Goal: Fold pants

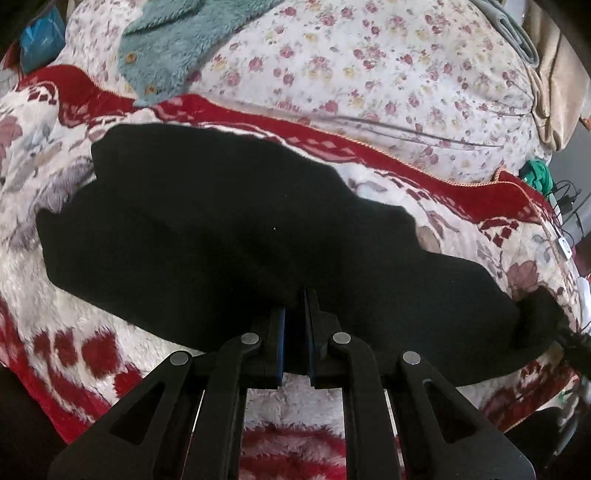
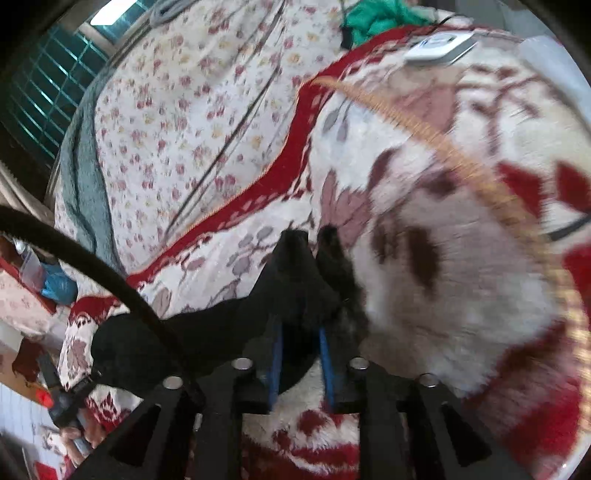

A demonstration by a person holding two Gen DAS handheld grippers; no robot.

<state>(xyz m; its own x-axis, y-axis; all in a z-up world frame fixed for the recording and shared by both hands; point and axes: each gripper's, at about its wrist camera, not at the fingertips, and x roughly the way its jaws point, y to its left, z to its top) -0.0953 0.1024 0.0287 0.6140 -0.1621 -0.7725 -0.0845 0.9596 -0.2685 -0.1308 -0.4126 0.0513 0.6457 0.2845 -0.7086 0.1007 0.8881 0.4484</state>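
Note:
Black pants [image 1: 229, 229] lie across a red-and-white fleece blanket [image 1: 74, 332] on a bed. My left gripper [image 1: 295, 299] is shut on the near edge of the pants, fabric pinched between its blue pads. My right gripper [image 2: 301, 254] is shut on an end of the pants [image 2: 207, 332], black cloth bunched between its fingers. In the left wrist view the pants stretch right to a bunched end [image 1: 539, 314]. The right wrist view is motion-blurred on its right side.
A floral sheet [image 1: 369, 74] covers the bed beyond the blanket. A teal fleece garment [image 1: 166, 55] lies at the far left. A white device [image 2: 436, 48] and green cloth [image 2: 380, 18] sit near the bed's edge. A black cable [image 2: 92, 266] crosses the right wrist view.

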